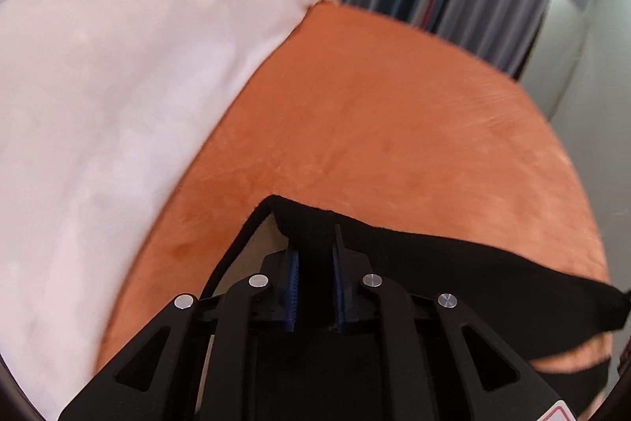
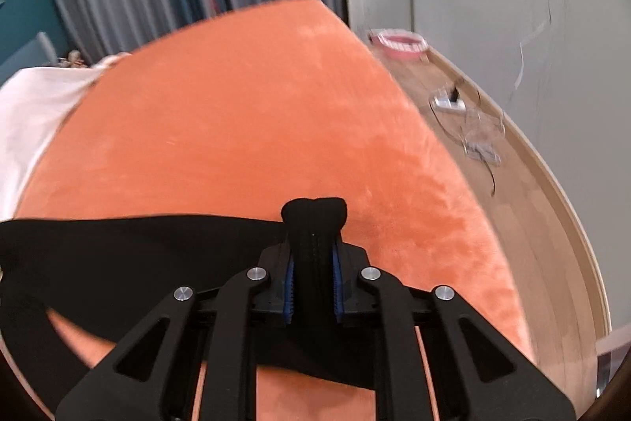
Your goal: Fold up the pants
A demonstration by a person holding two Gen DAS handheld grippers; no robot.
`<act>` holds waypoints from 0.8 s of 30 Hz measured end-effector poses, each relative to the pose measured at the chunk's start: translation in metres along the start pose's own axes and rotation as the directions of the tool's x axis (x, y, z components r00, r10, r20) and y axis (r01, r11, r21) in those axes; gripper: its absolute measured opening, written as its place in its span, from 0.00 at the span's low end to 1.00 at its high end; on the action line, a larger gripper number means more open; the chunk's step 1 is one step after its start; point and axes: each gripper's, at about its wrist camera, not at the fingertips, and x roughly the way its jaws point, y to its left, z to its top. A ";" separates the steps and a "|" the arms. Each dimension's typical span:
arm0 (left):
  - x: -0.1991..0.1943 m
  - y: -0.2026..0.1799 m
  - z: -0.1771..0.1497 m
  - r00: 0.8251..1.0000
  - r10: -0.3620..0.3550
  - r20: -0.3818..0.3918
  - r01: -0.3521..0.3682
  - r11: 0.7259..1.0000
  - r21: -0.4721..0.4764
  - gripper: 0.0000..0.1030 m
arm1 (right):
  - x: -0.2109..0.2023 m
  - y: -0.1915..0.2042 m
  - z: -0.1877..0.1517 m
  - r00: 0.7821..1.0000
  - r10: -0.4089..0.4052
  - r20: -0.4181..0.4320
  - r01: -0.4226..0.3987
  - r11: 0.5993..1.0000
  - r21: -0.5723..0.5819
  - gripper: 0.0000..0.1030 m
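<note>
Black pants (image 1: 453,263): one edge bunched between the blue pads of the left gripper (image 1: 315,255), another clamped fast in the right gripper (image 2: 313,255), the cloth stretched between the two above the orange bed cover (image 2: 236,129). Bare orange surface ahead of both tools; white bedding (image 1: 110,97) at left, bed edge and wooden floor (image 2: 524,223) at right. Lower pants cut off behind the gripper bodies; frames motion-blurred.
</note>
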 end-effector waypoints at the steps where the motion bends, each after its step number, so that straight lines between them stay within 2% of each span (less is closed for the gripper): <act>1: -0.025 0.005 -0.006 0.999 -0.034 0.016 0.034 0.999 0.009 0.11 | -0.016 0.001 -0.004 1.000 0.005 0.019 -0.005 1.000 -0.015 0.13; 4: -0.082 0.021 -0.039 0.996 -0.083 0.040 0.081 0.996 0.044 0.11 | -0.067 -0.002 -0.030 0.998 0.015 0.061 -0.010 0.996 -0.085 0.13; 8: -0.125 0.048 -0.099 0.997 -0.081 0.002 0.081 0.995 0.062 0.12 | -0.103 -0.017 -0.086 0.999 0.026 0.025 -0.022 0.990 -0.139 0.13; 12: -0.118 0.078 -0.149 0.997 -0.005 -0.082 0.008 0.999 0.037 0.12 | -0.098 -0.038 -0.148 0.996 0.003 -0.088 -0.016 0.989 -0.148 0.13; 15: -0.099 0.092 -0.183 0.985 0.058 -0.163 -0.053 0.998 0.036 0.13 | -0.089 -0.043 -0.180 0.990 0.010 -0.142 -0.029 0.990 -0.139 0.15; 19: -0.083 0.092 -0.202 0.975 0.103 -0.198 -0.101 0.995 0.022 0.13 | -0.098 -0.047 -0.189 0.992 0.035 -0.120 -0.047 0.994 -0.097 0.17; 24: -0.080 0.092 -0.199 0.973 0.116 -0.200 -0.119 0.993 -0.005 0.17 | -0.113 -0.047 -0.193 0.993 0.034 -0.111 -0.044 0.995 -0.093 0.25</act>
